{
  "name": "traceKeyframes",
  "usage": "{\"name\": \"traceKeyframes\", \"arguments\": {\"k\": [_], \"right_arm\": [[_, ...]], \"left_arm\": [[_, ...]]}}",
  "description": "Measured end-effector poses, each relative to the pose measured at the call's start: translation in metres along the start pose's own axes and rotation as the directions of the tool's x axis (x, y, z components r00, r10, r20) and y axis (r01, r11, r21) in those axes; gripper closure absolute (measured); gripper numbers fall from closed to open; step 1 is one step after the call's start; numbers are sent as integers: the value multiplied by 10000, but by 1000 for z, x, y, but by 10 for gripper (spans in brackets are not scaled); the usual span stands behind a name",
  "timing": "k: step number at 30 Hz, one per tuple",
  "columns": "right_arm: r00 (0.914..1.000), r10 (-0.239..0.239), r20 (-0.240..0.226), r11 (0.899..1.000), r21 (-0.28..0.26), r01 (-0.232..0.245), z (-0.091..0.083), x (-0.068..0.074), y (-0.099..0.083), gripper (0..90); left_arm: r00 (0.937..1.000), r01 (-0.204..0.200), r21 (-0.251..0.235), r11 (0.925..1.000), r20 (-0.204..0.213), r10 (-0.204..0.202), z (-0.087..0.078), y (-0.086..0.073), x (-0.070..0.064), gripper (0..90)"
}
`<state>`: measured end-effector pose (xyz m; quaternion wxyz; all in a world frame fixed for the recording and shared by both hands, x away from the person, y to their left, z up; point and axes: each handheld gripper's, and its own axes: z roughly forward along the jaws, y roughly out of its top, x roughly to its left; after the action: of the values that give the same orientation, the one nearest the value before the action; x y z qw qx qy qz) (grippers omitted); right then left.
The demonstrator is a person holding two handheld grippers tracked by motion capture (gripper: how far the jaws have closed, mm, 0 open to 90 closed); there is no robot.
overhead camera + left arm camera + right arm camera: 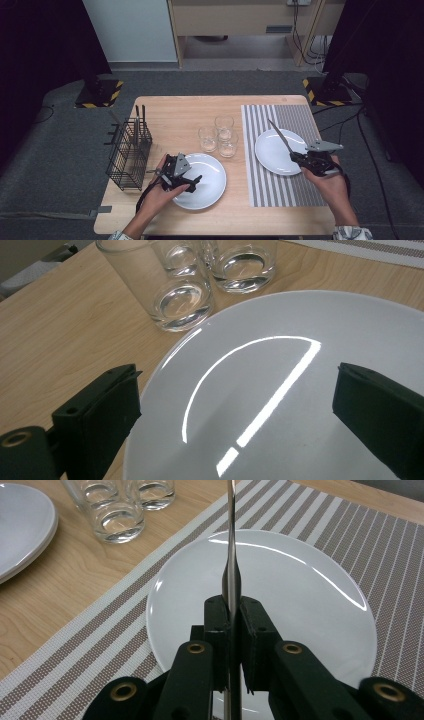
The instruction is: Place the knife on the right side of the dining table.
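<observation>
My left gripper (192, 182) (235, 410) is open, its jaws standing wide apart just above the near-left rim of a white plate (210, 172) (300, 320) on the bare wood. My right gripper (300, 157) (231, 625) is shut on the handle of a table knife (280, 135) (230, 530). The blade points up and away to the far left. It hangs over a second white plate (272, 150) (300, 605), which lies on a striped placemat (280, 190) (75, 670).
Three empty glasses (220, 136) (175, 295) (117, 517) stand close together between the two plates. A black wire basket (127, 155) with upright cutlery sits at the table's left edge. Black stands with hazard stripes flank the far corners.
</observation>
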<state>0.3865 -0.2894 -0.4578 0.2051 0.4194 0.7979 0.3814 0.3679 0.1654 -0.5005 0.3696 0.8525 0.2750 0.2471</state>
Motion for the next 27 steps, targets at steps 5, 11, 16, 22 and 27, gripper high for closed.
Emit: {"name": "traceKeyframes", "arguments": {"k": [5,11,16,22,27], "right_arm": [[9999,56,90,10000,30,-57,-1,-3,-2,834],[9996,176,205,9998,68,-178,-3,-8,-4,834],[9989,323,335,9994,91,-326,-4,-14,-8,833],[9976,477,504,9987,177,-487,-5,-23,-11,833],[9960,595,673,9977,270,-614,-5,-30,-12,833]], "left_arm": [[10000,33,-33,10000,-15,-33,0,0,0,44],[9999,-106,58,9999,-70,107,2,-1,-1,45],[9998,-161,125,9998,-108,162,3,-2,-1,45],[9996,-256,142,9996,-117,258,3,-2,-2,44],[9999,-108,45,9999,-8,108,2,-1,-2,45]]}}
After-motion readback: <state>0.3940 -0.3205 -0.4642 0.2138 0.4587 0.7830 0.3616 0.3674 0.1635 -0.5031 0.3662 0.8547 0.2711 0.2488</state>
